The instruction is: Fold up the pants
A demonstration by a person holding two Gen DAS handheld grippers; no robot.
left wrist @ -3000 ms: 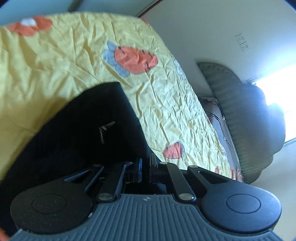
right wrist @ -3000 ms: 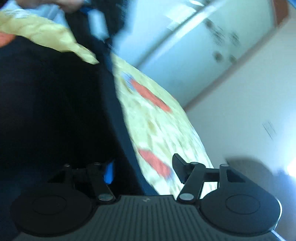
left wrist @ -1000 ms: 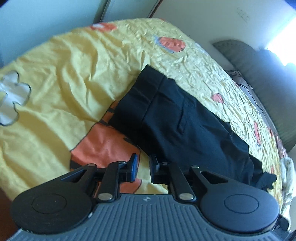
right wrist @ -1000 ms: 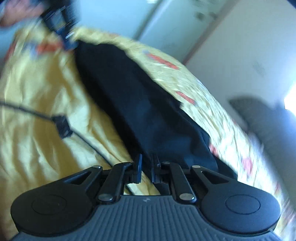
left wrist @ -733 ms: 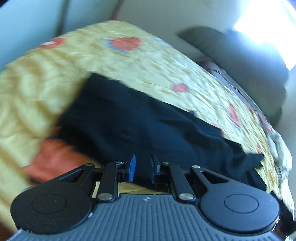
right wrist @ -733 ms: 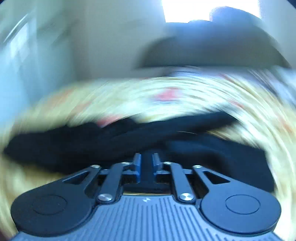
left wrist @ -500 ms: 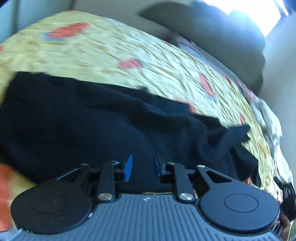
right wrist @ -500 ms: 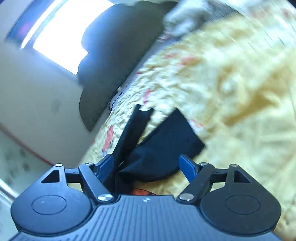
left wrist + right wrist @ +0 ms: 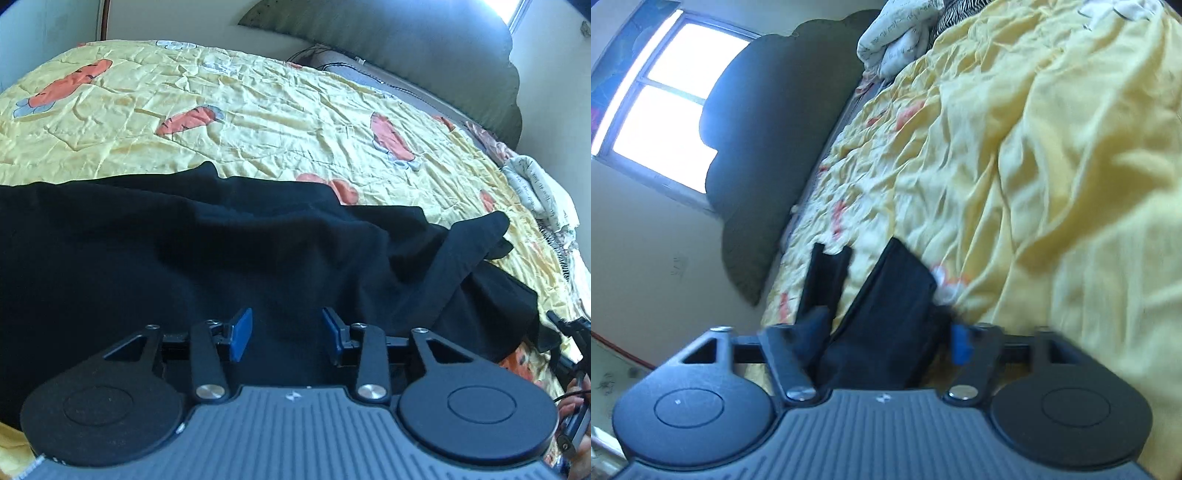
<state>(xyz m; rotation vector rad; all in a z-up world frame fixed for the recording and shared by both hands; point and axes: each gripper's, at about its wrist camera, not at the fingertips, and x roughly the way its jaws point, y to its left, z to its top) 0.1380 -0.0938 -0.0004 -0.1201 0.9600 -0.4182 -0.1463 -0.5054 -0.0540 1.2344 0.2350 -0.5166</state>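
Black pants [image 9: 192, 251] lie stretched across a yellow carrot-print bedspread [image 9: 258, 110], legs running to the right with the cuffs [image 9: 476, 240] rumpled and one flipped up. My left gripper [image 9: 286, 334] is open, hovering low over the middle of the pants, nothing between its blue pads. In the right wrist view the leg ends [image 9: 890, 310] lie between the open fingers of my right gripper [image 9: 886, 343]; they are not clamped. The right gripper's tip also shows at the left wrist view's right edge [image 9: 565, 328].
A dark padded headboard [image 9: 406, 44] and a bright window [image 9: 661, 107] stand at the far end of the bed. A white printed pillow [image 9: 897, 33] lies near the headboard. The bedspread [image 9: 1052, 166] is wrinkled and bunched on the right.
Both grippers opened and swung from the waistband toward the leg end of the pants. The left came down close over the pants' middle; the right now straddles the cuffs.
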